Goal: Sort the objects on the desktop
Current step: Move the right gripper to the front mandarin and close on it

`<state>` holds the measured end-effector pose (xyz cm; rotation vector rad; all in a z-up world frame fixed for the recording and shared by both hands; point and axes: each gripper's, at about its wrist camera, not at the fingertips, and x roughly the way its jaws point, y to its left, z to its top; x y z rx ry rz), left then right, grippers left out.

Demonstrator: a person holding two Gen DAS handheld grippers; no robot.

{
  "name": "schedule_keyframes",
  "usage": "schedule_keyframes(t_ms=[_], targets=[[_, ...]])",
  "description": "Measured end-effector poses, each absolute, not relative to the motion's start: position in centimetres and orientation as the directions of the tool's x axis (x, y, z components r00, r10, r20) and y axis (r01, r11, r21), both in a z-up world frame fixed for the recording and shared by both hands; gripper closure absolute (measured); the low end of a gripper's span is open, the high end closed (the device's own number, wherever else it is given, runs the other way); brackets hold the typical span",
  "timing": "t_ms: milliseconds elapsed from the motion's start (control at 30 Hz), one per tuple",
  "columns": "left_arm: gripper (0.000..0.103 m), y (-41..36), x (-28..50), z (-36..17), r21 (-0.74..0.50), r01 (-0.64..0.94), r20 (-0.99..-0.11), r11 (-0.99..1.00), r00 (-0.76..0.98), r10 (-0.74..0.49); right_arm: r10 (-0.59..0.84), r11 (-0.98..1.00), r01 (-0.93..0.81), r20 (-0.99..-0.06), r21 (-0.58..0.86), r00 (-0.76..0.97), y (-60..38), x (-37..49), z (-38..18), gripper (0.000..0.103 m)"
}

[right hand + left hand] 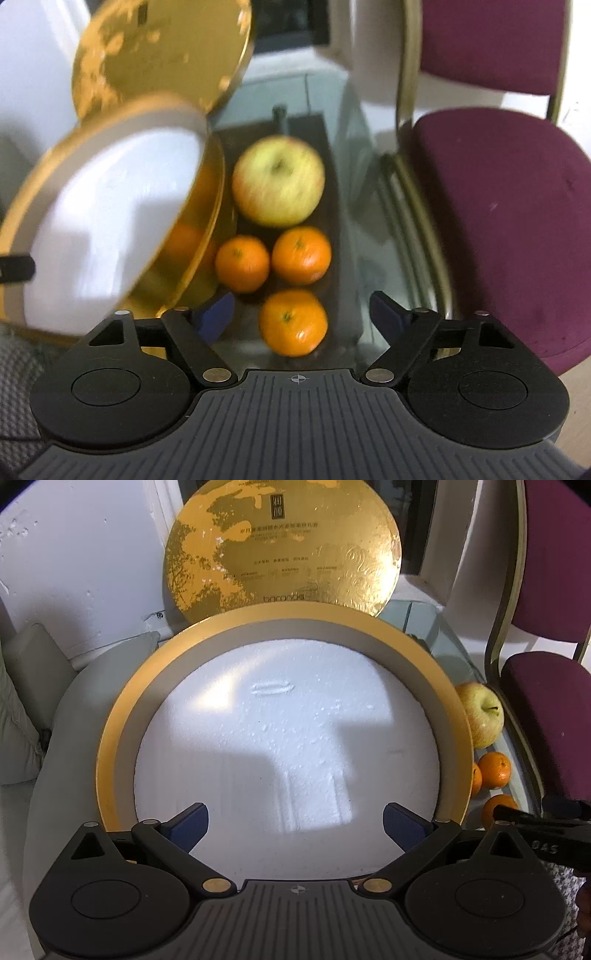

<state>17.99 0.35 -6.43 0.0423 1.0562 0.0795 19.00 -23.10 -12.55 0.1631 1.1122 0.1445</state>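
Right wrist view: the nearest orange (293, 322) lies between the two blue pads of the right gripper (300, 314), somewhat left of centre. Both pads stand clear of its skin; the jaws are apart, with nothing clamped. The picture is blurred, so finer contact cannot be judged. Beyond it lie two further oranges side by side (242, 264) (301, 255), and past those one yellow-green apple (278, 180). Count: three oranges, one apple, all on a glass tabletop (373, 229). A round gold box (192, 254) with a white foam lining sits just left of the fruit, and a gold lid (159, 55) stands propped behind it. One maroon chair (498, 206) is at right.

Left wrist view: the left gripper (295, 825) hangs over the box's white foam floor (280, 753), jaws wide apart, holding nothing. The same apple (480, 714) and oranges (493, 770) show beyond the gold rim (110, 746) at right; the right gripper's black body intrudes at the lower right edge
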Motion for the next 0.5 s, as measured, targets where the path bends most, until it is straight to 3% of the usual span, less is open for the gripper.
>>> schedule_keyframes(t_ms=[500], targets=[[0.002, 0.9, 17.8, -6.7, 0.080, -0.053, -0.876, 0.995, 0.473, 0.095, 0.190, 0.982, -0.070, -0.924, 0.177, 0.331, -21.7, 20.3, -15.6, 0.052]])
